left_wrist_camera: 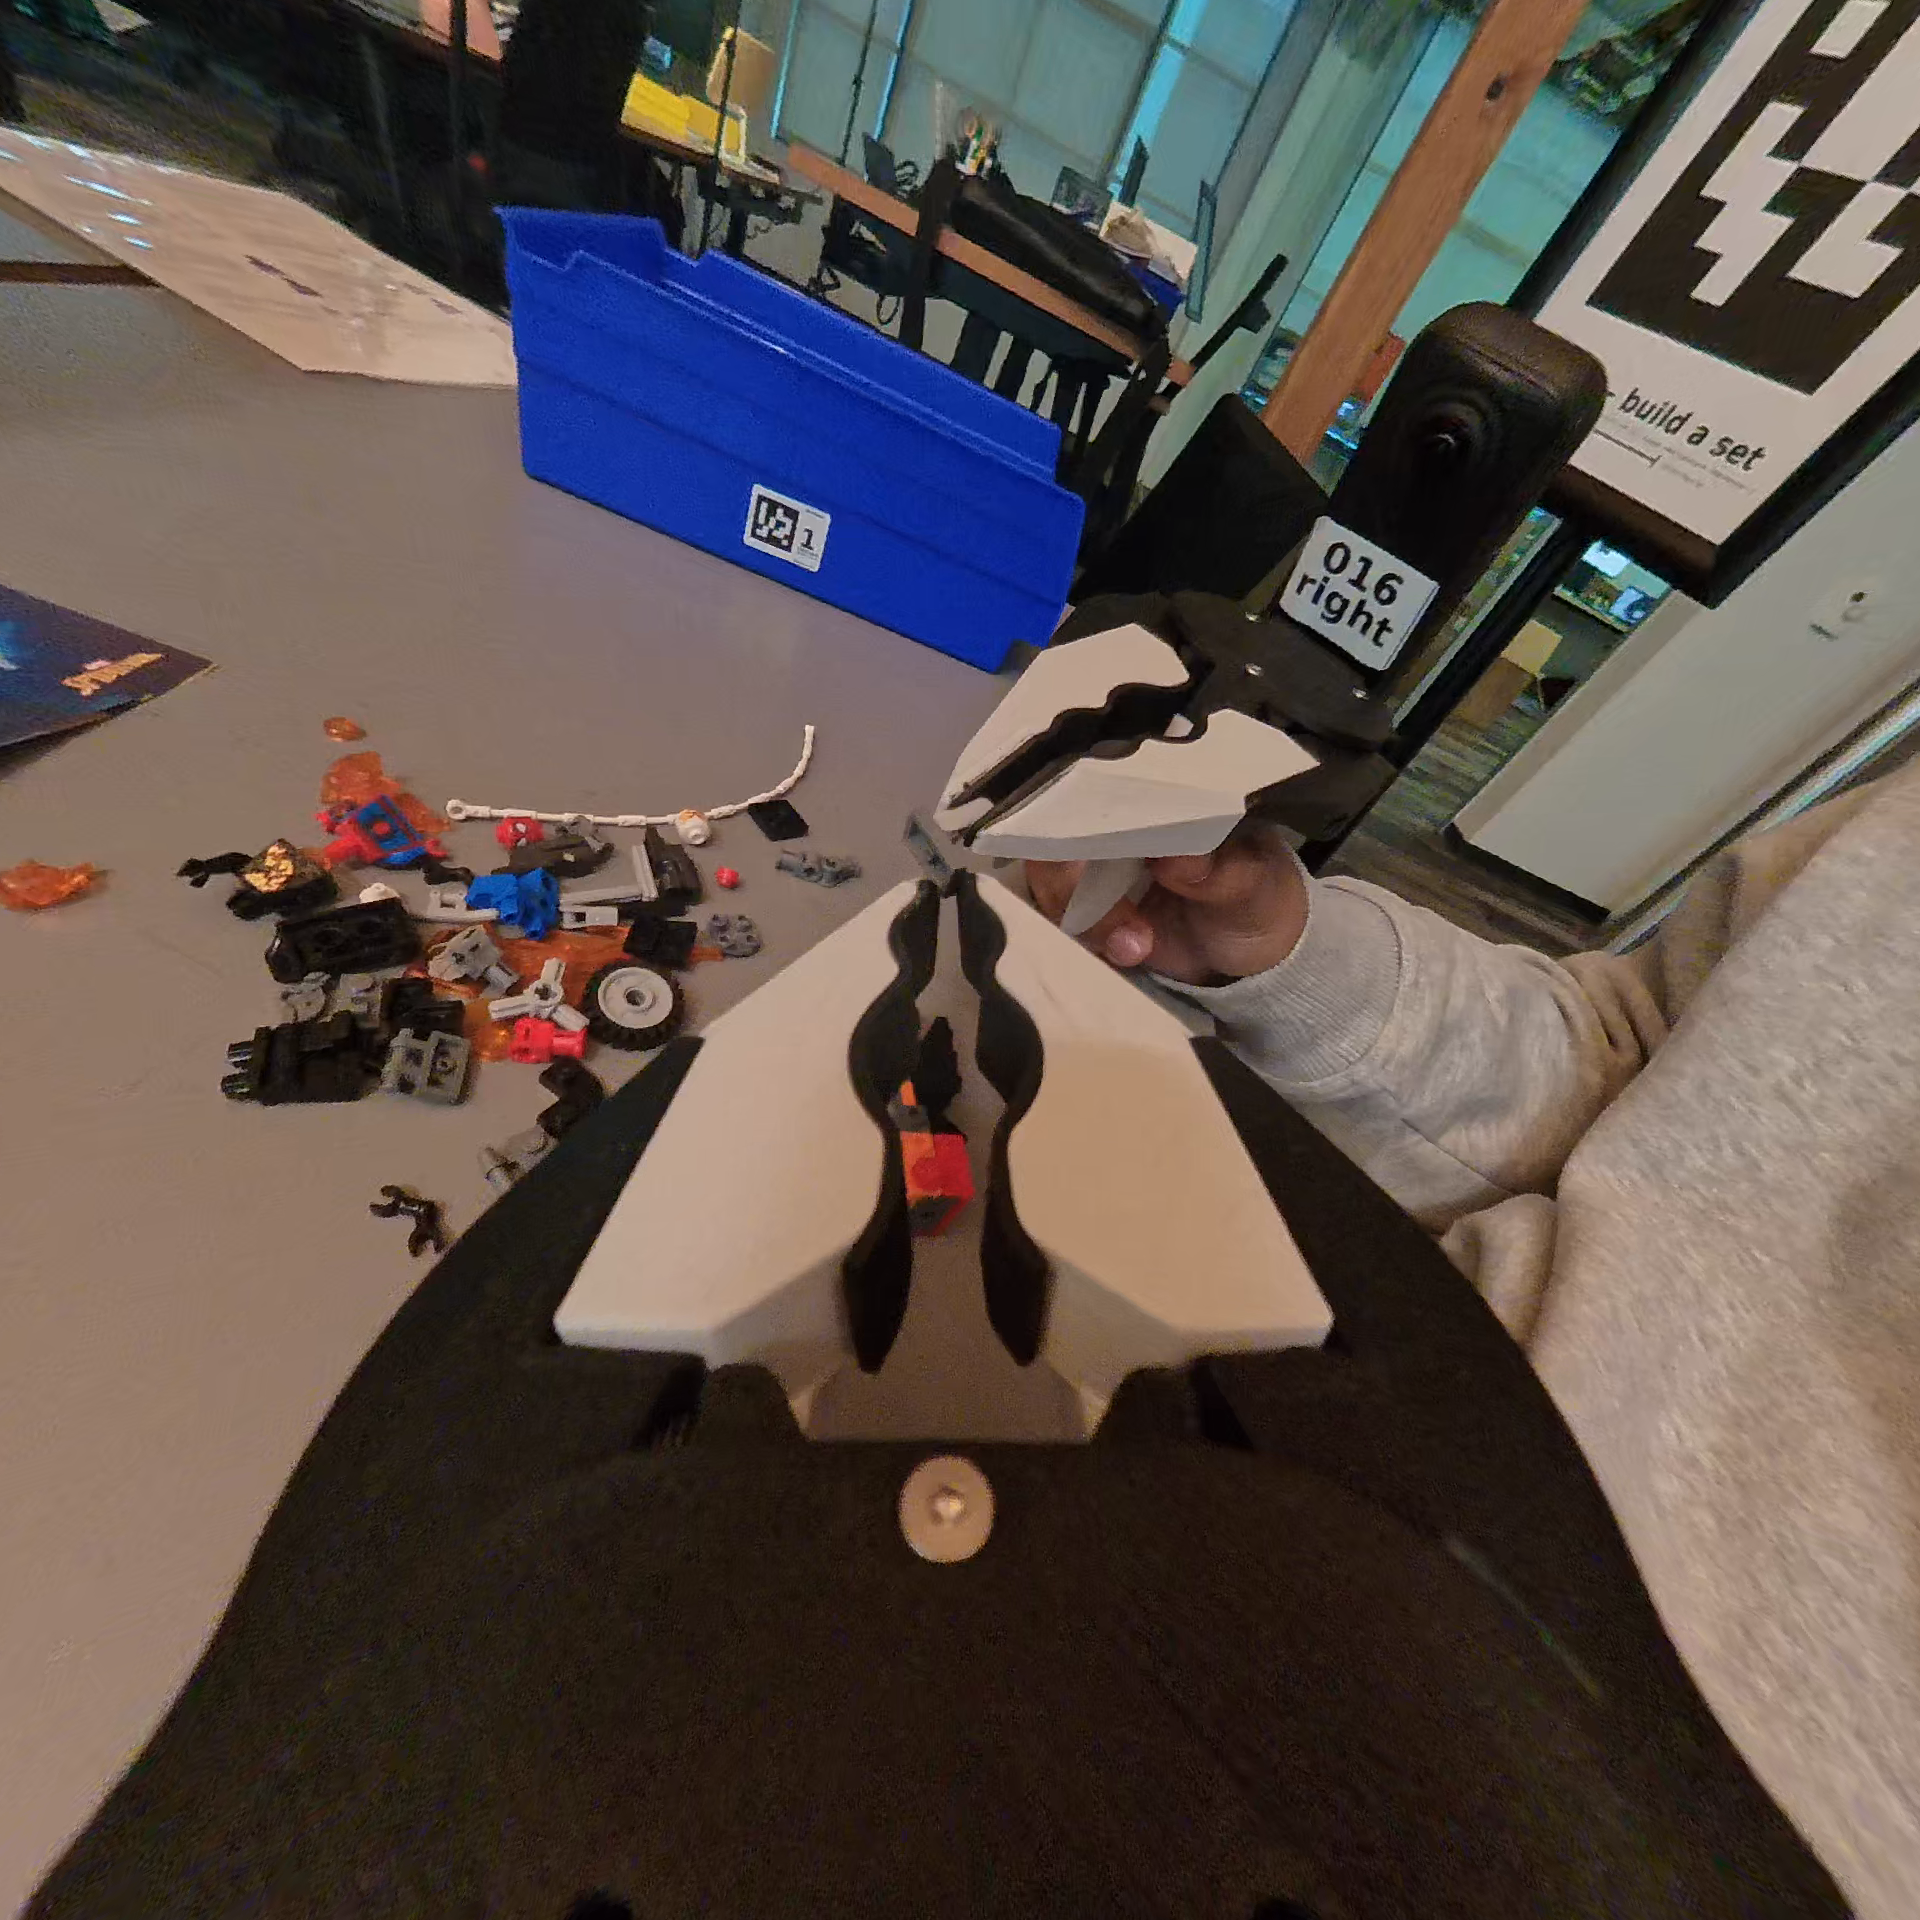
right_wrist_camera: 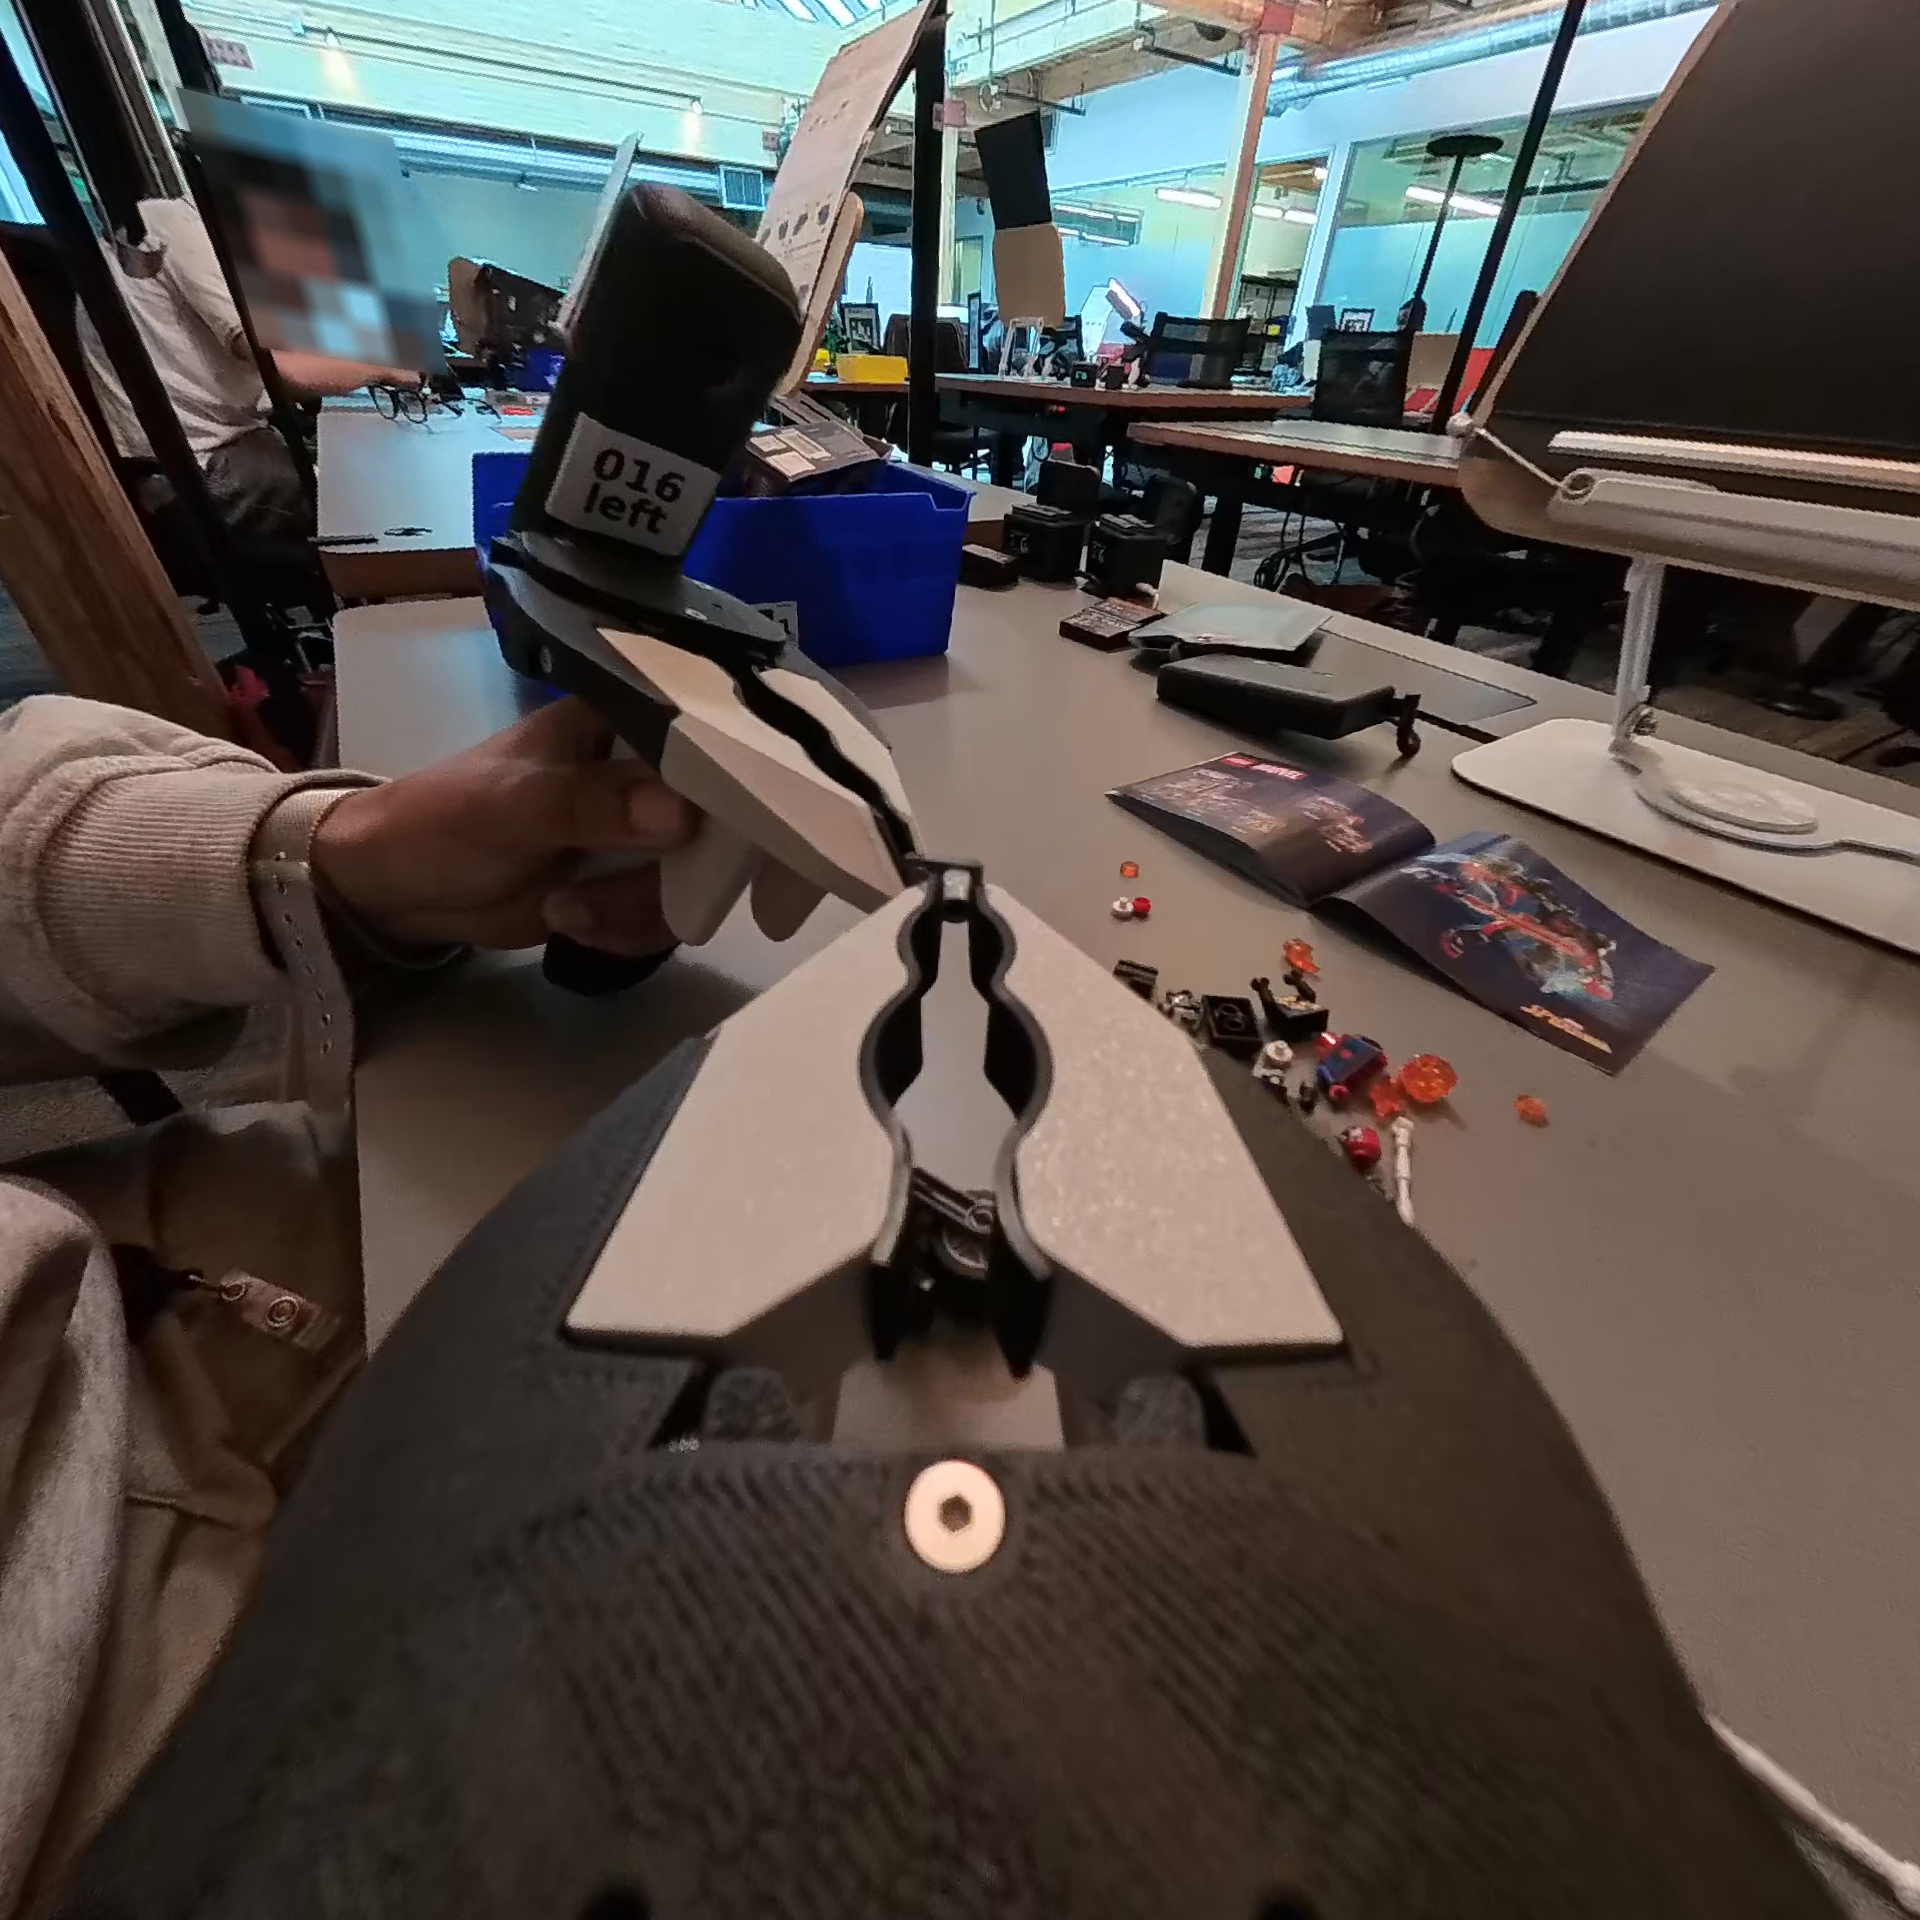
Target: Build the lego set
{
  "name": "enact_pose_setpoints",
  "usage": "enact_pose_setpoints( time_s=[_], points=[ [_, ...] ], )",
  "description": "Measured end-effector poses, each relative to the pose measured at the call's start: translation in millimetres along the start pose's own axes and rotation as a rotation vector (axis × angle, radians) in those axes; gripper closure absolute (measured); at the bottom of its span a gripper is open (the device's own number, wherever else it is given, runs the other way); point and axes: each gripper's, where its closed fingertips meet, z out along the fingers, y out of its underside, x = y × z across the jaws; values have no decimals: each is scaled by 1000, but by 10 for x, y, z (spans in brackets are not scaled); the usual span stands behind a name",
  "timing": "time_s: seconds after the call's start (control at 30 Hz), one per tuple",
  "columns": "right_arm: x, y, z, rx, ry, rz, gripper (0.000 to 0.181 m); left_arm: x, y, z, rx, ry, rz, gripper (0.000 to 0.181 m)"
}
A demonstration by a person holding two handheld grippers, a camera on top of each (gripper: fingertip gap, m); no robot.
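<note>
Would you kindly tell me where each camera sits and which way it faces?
Left wrist view: on the left gripper, facing the toy brick pile, blue bin, right gripper; a sleeve shows.
Right wrist view: on the right gripper, facing the left gripper, instruction booklet; a hand shows.
Shared: both grippers, tips meeting at a small grey piece.

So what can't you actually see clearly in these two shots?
- Small grey piece pinched between both tongs' tips: shape too small to make out, both views.
- Red and orange brick: partly hidden behind the left tongs, left view.
- Blue plastic bin: contents hidden by its wall, both views.
- Toy pile: partly covered by the right tongs, right view.
</note>
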Motion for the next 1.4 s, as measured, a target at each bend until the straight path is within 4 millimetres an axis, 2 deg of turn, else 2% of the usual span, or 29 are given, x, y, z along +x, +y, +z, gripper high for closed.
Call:
enact_pose_setpoints(
  time_s=[0.2,0.27,0.33,0.43,0.5,0.57,0.67,0.73,0.93,1.4],
  points=[
    [-15,50,19,-39,-6,20,178,-117,9,-20,-3,-96,-8,181],
    [0,22,-12,-17,-1,39,178,-308,-14,-120,21,-196,-12,181],
    [64,-6,-50,8,8,88,178,-361,-119,-249,74,-171,-51,181],
    [47,-12,-50,13,-24,108,178,-221,-231,-289,142,-30,-54,181],
    [-61,-25,-32,19,-83,93,178,-76,-268,-238,181,71,-63,181],
    [-145,-37,-25,26,-130,83,178,8,-209,-149,150,135,-89,158],
    [-208,-74,-45,52,-179,97,178,122,-144,-81,105,187,-71,157],
    [-212,-97,-64,68,-199,119,178,213,-131,-79,94,227,-43,171],
    [-216,-111,-75,79,-215,138,178,245,-136,-99,93,272,-73,176],
    [-168,-68,-57,48,-187,164,178,190,-103,-76,59,219,-76,177]
  ],
)
